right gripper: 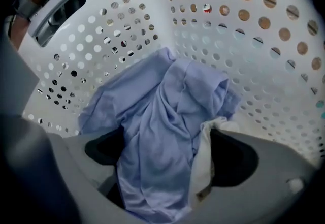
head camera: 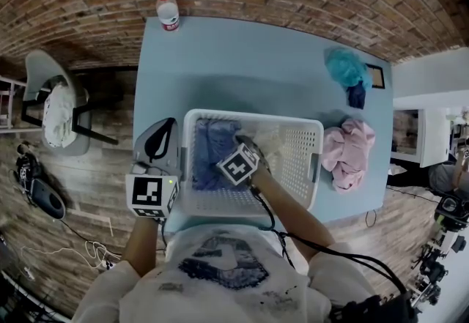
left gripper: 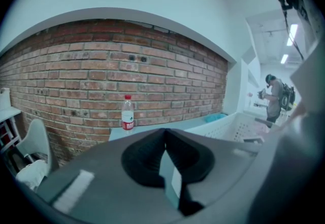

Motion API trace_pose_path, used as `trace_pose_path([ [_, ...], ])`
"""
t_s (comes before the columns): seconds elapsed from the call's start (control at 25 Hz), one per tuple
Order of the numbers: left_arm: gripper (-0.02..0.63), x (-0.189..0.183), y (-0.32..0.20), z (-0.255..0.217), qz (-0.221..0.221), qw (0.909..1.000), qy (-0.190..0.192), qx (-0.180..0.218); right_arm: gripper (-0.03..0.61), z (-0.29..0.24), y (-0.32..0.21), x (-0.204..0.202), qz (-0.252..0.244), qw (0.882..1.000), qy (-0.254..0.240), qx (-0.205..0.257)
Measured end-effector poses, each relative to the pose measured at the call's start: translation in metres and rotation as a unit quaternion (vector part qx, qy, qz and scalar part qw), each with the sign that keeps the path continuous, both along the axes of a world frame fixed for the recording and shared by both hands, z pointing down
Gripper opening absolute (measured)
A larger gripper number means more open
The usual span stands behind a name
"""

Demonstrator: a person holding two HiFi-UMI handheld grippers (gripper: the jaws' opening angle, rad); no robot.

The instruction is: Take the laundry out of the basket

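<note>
A white perforated laundry basket [head camera: 253, 118] stands on the light blue table [head camera: 242, 58], near its front edge. A blue garment [head camera: 212, 146] lies in the basket's left half. My right gripper [head camera: 245, 142] is down inside the basket, open. In the right gripper view its jaws [right gripper: 165, 162] straddle the blue garment [right gripper: 162, 116], and a cream cloth [right gripper: 205, 162] lies against the right pad. The basket wall [right gripper: 244, 40] rises close behind. My left gripper [head camera: 167, 124] hovers just outside the basket's left wall, shut and empty [left gripper: 165, 144].
A pink garment [head camera: 350, 153] lies on the table right of the basket, a teal one [head camera: 344, 65] and a dark blue one [head camera: 357, 94] farther back. A water bottle [head camera: 168, 10] stands at the far left edge. A chair [head camera: 55, 102] is on the left.
</note>
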State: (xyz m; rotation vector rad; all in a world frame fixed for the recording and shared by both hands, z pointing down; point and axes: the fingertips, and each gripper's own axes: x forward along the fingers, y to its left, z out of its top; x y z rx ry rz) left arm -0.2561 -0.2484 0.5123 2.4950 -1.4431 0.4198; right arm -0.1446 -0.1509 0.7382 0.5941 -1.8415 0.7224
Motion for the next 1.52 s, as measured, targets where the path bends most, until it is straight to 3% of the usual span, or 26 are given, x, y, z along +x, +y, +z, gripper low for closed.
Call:
trace_pose_path([
  [0.48, -0.008, -0.005, 0.003, 0.002, -0.005, 1.0000, 0.000, -0.002, 0.518, 0.013, 0.005, 0.001, -0.052, 0.997, 0.052, 0.023],
  [0.76, -0.008, -0.008, 0.009, -0.002, -0.011, 0.9999, 0.011, -0.004, 0.306, 0.004, 0.012, -0.005, -0.101, 0.993, 0.053, 0.022],
  [0.92, -0.008, -0.009, 0.014, -0.005, -0.011, 0.9999, 0.010, -0.002, 0.230, 0.001, 0.016, -0.008, -0.109, 0.993, 0.041, 0.020],
  [1.24, -0.008, -0.016, 0.022, -0.010, -0.017, 0.9998, 0.010, 0.002, 0.175, -0.013, 0.018, -0.007, -0.101, 0.995, 0.005, 0.014],
  [1.52, -0.008, -0.016, 0.030, -0.015, -0.016, 0.9998, 0.009, 0.007, 0.156, -0.045, 0.008, -0.005, -0.072, 0.996, -0.027, 0.038],
])
